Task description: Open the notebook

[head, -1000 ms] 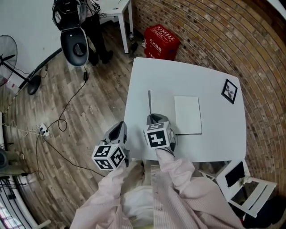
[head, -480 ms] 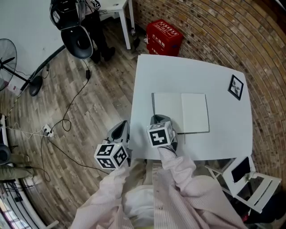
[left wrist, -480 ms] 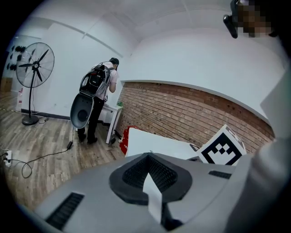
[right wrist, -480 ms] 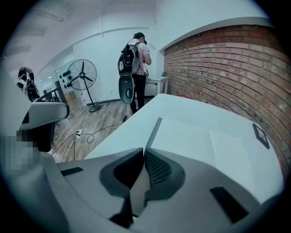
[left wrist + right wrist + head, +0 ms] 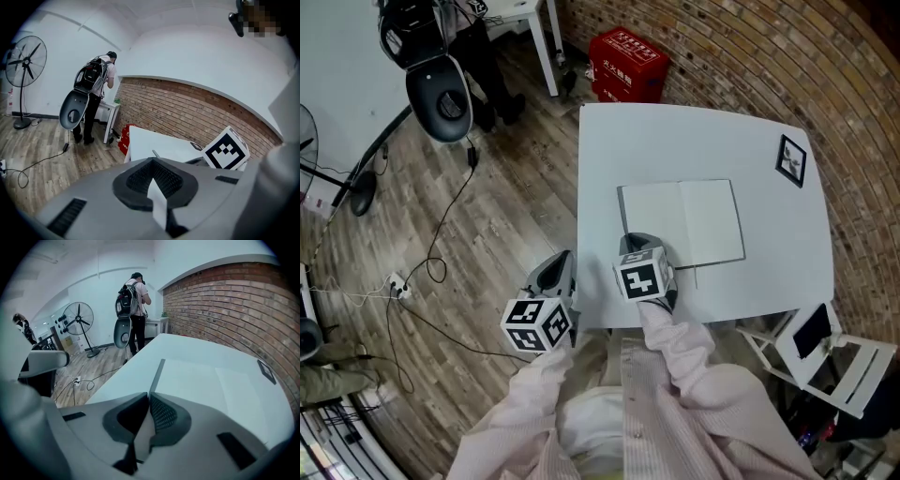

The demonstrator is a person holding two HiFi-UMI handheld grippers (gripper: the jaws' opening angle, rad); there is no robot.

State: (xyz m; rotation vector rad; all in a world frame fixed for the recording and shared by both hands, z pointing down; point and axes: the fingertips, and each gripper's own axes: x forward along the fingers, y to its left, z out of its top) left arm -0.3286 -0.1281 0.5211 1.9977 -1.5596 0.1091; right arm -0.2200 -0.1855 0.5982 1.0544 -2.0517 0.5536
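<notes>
table: white square tabletop [image 5: 609, 150].
notebook: pale flat notebook [image 5: 680, 223], mid-table; dark spine strip [image 5: 158, 373] on its left edge, running straight away from the person.
right gripper [image 5: 636, 244]: clenched, empty; tips just beside the near-left corner, almost in line with the strip. Nearer hand.
left gripper [image 5: 561, 261]: clenched, empty; off the table's left edge.
</notes>
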